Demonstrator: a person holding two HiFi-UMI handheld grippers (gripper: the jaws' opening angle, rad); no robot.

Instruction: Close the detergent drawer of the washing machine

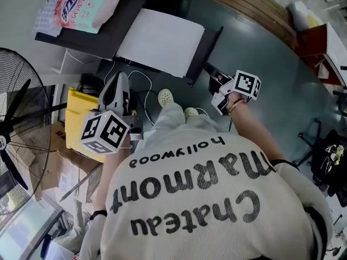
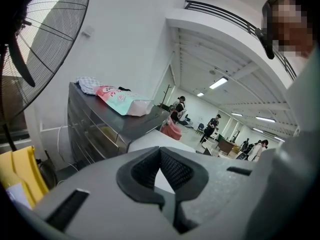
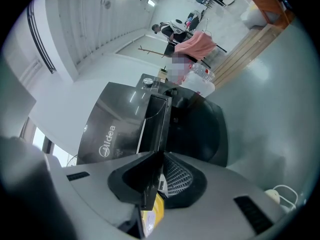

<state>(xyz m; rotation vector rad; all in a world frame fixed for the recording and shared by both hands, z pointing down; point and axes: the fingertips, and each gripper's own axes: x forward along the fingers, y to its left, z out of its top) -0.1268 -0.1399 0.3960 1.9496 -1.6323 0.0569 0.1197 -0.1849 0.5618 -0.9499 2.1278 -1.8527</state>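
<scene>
The washing machine (image 1: 162, 39) shows its white top in the head view and its dark front (image 3: 112, 131) in the right gripper view. Its detergent drawer (image 3: 156, 121) stands pulled out, with the dark front panel running edge-on between the pads of my right gripper (image 3: 159, 156), which is shut on it. In the head view my right gripper (image 1: 219, 88) sits at the machine's front right corner, at the drawer (image 1: 212, 73). My left gripper (image 1: 119, 83) hangs left of the machine, away from it; in its own view the left gripper (image 2: 160, 156) is shut with nothing held.
A standing fan (image 1: 16, 140) and a yellow box (image 1: 76, 112) crowd the left side. Beside the machine a dark table (image 1: 116, 26) carries a pink and green packet (image 1: 87, 4). White cables (image 1: 143, 88) trail on the floor by the person's white shoes (image 1: 165, 96). Several people stand far off (image 2: 212, 126).
</scene>
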